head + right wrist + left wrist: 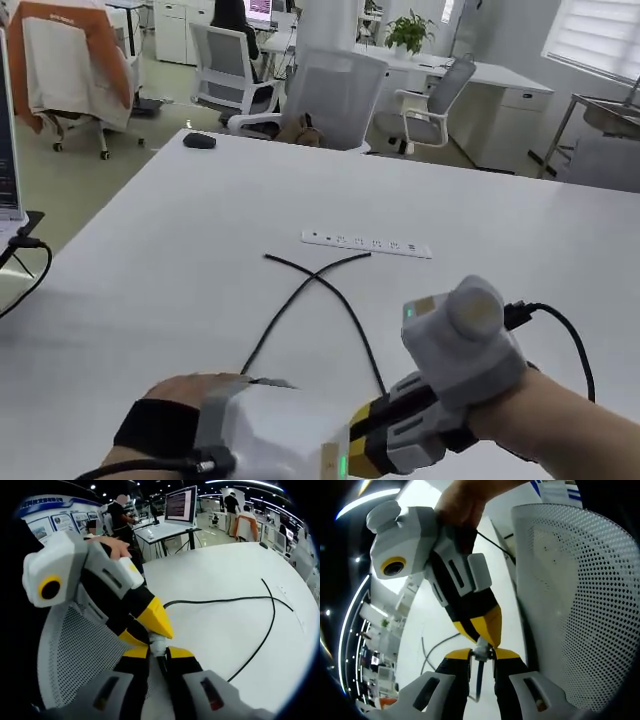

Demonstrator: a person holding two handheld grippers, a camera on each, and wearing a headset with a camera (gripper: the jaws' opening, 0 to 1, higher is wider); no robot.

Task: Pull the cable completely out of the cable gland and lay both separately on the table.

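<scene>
Two grippers meet tip to tip well short of the power strip point(366, 244), on its near side. The left gripper point(482, 655) has its jaws narrow, pinching the cable gland point(157, 644). The black cable point(300, 295) crosses itself on the table point(200, 230) just before the power strip. The right gripper point(157, 652) clamps the gland's opposite end.

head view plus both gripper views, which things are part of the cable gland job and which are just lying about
In the job:
cable
cable gland
left gripper and right gripper, both closed at the gland
table, where both parts get laid

Just lying about:
power strip
mouse
office chair
</scene>
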